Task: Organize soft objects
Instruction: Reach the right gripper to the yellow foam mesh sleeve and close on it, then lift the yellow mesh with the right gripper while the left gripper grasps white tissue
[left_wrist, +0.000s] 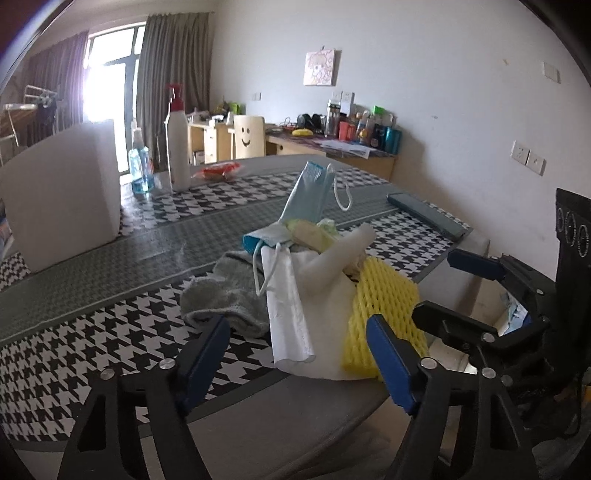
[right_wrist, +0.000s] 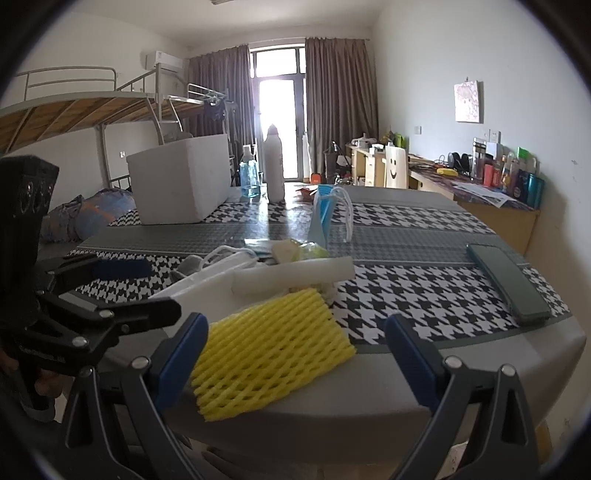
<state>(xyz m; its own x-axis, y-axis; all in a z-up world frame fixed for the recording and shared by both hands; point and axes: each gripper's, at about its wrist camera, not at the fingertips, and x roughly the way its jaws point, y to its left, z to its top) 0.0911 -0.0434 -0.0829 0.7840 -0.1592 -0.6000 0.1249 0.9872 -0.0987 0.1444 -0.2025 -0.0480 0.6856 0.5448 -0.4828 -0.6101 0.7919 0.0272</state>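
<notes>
- The soft things are lying in a loose heap near the front edge of the table (left_wrist: 110, 236): a yellow foam net (left_wrist: 384, 306) on the near right, a white foam sheet (left_wrist: 325, 295) under and beside it, a white plastic bag (left_wrist: 288, 306) draped over the sheet, a grey cloth (left_wrist: 221, 295) on the left, and blue face masks (left_wrist: 306, 195) sticking up at the back.
- The left gripper (left_wrist: 299, 354) is hanging just short of the heap with its jaws apart and nothing between the blue pads — the front hem of the bag and sheet is lying right ahead of the gap.
- The right gripper (right_wrist: 295, 354) is waiting with its jaws apart and empty too, the near corner of the foam net sitting just inside its left finger.
- The step in hand is looking like a left-hand pick off the top of the pile, probably the plastic bag or the foam sheet.
- Doing it well is meaning taking one layer only: the pads should be closing on the free front edge of the bag, not biting through to the sheet beneath.
- A low, shallow approach is helping here — sliding one pad under the hem rather than pushing down on the pile.
- The mask loops (left_wrist: 266, 273) are trailing over the bag, so a slow lift is guarding against dragging the masks along.
- The white foam box (left_wrist: 62, 192) at the far left is seeming the likely place for them, though that is a guess.
- The phone (left_wrist: 428, 218) and the bottles (left_wrist: 177, 147) are standing well clear of the pile.
</notes>
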